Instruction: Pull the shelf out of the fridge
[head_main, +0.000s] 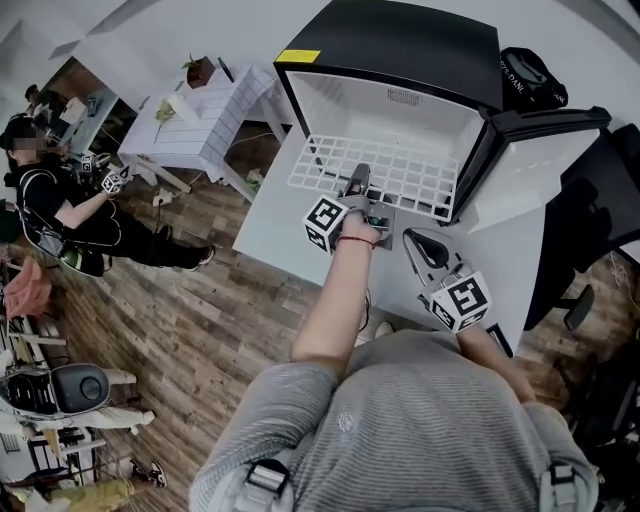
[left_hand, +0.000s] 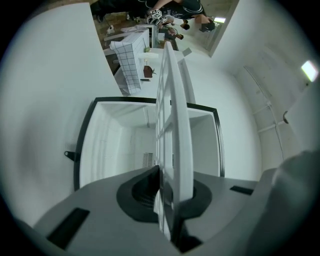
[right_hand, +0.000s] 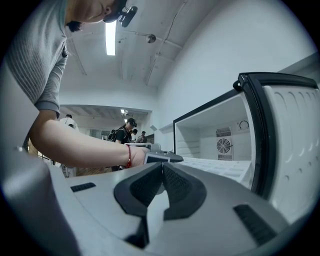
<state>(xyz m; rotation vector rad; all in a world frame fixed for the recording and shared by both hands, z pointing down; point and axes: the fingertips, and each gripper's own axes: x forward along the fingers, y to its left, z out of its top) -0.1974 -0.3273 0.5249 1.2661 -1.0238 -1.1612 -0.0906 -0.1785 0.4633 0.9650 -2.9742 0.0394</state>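
The person's left arm (head_main: 328, 300) is stretched forward over the white table (head_main: 275, 235), with the forearm bare and a thin red band (head_main: 355, 240) at the wrist. The left hand (head_main: 360, 230) holds the left gripper (head_main: 358, 180) level, pointing into the small black fridge with white inside (head_main: 400, 50). Its jaws are closed on the front edge of the white wire grid shelf (head_main: 390, 170). In the left gripper view the left gripper (left_hand: 167, 195) has this shelf (left_hand: 175, 125) clamped between the two dark pads, and the shelf is seen on its edge, like a standing white bar.

The shelf is partly out of the fridge. Its front part reaches over the table and its back part is inside the white compartment. The fridge door (head_main: 520, 170) stands open at the right side.

The right gripper (head_main: 412, 238) is kept close to the body, just beside the left hand, and it also points level toward the fridge. In the right gripper view the right gripper (right_hand: 161, 175) has its jaws pressed together with nothing between them.

The right hand is mostly covered by the marker cube and by the grey shirt. I cannot tell if the front of the shelf touches the table, and its back edge is hidden inside the fridge
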